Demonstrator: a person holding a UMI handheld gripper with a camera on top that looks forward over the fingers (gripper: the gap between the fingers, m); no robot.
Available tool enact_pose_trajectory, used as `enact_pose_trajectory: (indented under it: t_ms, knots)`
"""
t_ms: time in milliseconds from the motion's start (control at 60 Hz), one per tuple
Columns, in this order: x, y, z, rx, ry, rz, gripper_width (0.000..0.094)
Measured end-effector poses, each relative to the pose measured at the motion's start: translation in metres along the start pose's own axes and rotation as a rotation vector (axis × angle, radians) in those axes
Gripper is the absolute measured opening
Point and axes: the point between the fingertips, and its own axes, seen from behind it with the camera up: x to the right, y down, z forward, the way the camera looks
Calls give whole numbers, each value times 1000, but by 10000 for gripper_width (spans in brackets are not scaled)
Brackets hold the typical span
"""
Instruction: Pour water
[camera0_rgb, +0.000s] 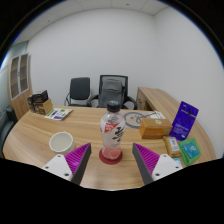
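Observation:
A clear water bottle (111, 134) with a dark cap and a printed label stands upright on a red coaster (110, 155) on the wooden table (40, 128). My gripper (112, 160) is open, its two purple pads (78, 157) spread wide at either side. The bottle stands just ahead of the fingertips, about midway between them, with a clear gap on both sides. A white bowl (61, 142) sits on the table to the left of the bottle, beyond the left finger.
To the right lie a cardboard box (154, 126), a purple packet (184, 121), a round tin (135, 120) and small green items (188, 150). A dark box (41, 103) stands far left. Two office chairs (113, 91) stand behind the table.

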Motion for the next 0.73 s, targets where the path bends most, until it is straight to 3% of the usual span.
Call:
enact_pose_trajectory:
  t_ms: [367, 733]
  knots:
    - [-58, 15, -176, -50, 102, 54, 860]
    - [-87, 22, -229, -53, 127, 74, 858]
